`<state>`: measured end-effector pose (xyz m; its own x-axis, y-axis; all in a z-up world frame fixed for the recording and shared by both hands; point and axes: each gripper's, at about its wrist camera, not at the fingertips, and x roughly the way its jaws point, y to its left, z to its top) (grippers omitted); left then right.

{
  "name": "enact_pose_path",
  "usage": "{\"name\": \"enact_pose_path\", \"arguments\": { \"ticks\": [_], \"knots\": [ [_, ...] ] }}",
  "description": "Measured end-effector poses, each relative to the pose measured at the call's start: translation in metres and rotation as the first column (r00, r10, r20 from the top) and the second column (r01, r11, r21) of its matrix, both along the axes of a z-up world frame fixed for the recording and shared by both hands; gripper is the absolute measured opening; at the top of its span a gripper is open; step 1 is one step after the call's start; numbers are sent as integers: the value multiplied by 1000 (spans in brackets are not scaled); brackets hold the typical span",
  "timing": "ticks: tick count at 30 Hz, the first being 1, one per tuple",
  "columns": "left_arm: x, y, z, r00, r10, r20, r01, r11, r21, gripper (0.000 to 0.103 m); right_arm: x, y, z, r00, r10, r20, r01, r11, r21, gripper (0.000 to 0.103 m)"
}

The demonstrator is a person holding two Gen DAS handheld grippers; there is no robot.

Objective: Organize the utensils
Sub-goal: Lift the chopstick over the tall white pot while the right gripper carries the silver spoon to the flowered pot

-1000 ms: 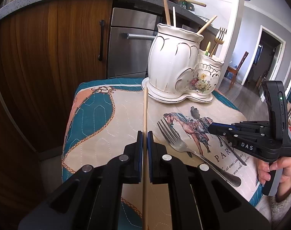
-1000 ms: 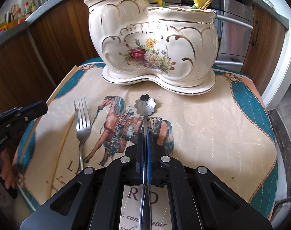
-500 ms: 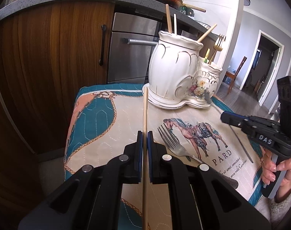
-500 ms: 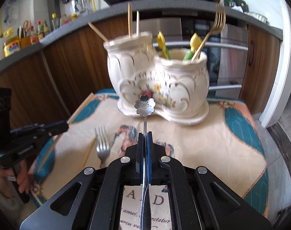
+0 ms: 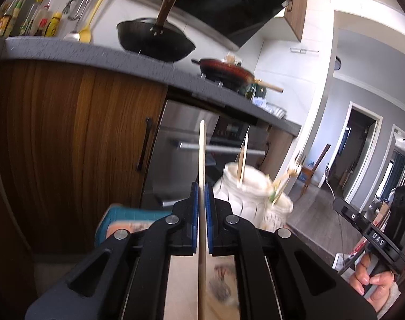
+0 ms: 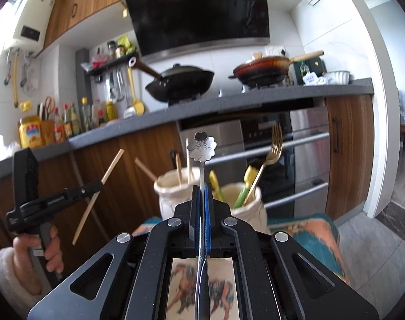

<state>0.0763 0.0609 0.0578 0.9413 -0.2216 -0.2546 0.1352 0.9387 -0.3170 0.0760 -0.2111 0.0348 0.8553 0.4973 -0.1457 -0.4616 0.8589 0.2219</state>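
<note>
My left gripper (image 5: pixel 201 186) is shut on a wooden chopstick (image 5: pixel 201 154) and holds it raised, left of the white ceramic holder (image 5: pixel 245 194). From the right wrist view it (image 6: pixel 95 185) shows with the chopstick (image 6: pixel 110 169) slanting. My right gripper (image 6: pixel 201 186) is shut on a silver flower-headed spoon (image 6: pixel 201 148), held up in front of the holder's two pots (image 6: pixel 173 194). The tall pot holds chopsticks; the small pot (image 6: pixel 245 202) holds a gold fork (image 6: pixel 273 146) and yellow-green utensils. The right gripper also shows in the left wrist view (image 5: pixel 338 204).
The patterned cloth (image 6: pixel 314 232) covers the small table under the holder. Behind stand wooden cabinets (image 5: pixel 69 146), a steel oven (image 6: pixel 304 160), and a grey counter (image 6: pixel 255 98) with a black wok (image 6: pixel 181 80) and a red pan (image 6: pixel 263 69). A doorway (image 5: pixel 360 146) opens far right.
Both grippers have lifted well above the table with their utensils, so the views now look over the holder at the counter. The fork on the cloth has left view.
</note>
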Motion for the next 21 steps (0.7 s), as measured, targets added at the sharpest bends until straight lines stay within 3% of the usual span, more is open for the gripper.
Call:
{"name": "enact_pose_path", "arguments": {
  "ticks": [5,10,21],
  "knots": [
    [46,1,26,996,-5,86,7,1000,-23,5,33,-1,18,1000,-10,14,9,999,51,4],
    [92,4,37,990,-12,139,25,995,-98,5,69,-4,30,999,-19,39,15,994,111,4],
    [155,-16,38,984,-104,144,130,975,-181,5,130,7,20,1000,16,-3,-15,985,173,4]
  ]
}}
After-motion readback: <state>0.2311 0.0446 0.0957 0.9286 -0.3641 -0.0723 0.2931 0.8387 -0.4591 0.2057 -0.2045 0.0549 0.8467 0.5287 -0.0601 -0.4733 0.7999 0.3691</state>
